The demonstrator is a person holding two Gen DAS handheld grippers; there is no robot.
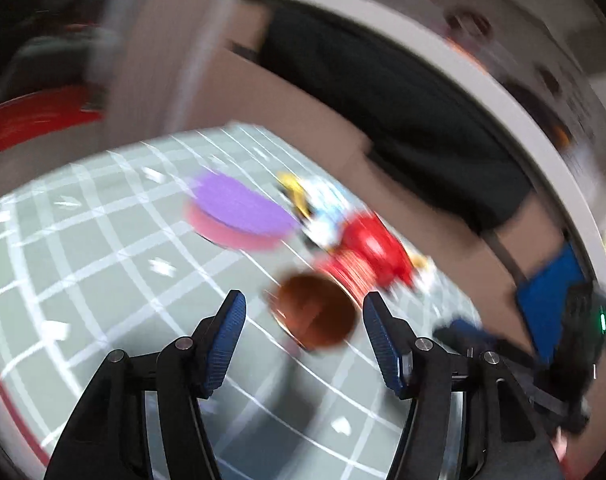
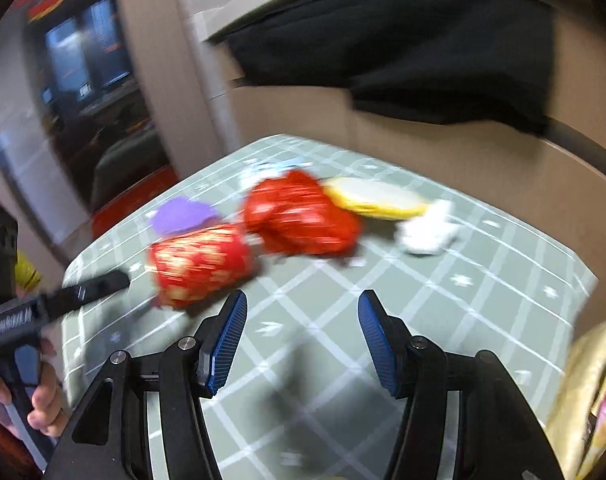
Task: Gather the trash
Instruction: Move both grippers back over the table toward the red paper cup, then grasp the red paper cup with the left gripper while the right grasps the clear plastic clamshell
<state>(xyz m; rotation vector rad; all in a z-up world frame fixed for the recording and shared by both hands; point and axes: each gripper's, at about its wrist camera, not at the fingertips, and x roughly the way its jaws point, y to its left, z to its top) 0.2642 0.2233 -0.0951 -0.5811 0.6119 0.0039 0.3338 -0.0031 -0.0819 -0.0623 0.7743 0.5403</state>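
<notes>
Between the open, empty jaws of the left gripper (image 1: 304,336), a red paper cup (image 1: 317,316) is seen lying tipped on the surface (image 1: 83,248); being judged light and crushable, it is best held gently across its wall.

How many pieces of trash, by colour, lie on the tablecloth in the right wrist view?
Red: 2, red cup, red wrapper
Purple: 1, purple piece
Yellow: 1, yellow disc
White: 1, white wad
Pale blue: 1, blurred scrap
Total: 6
</notes>
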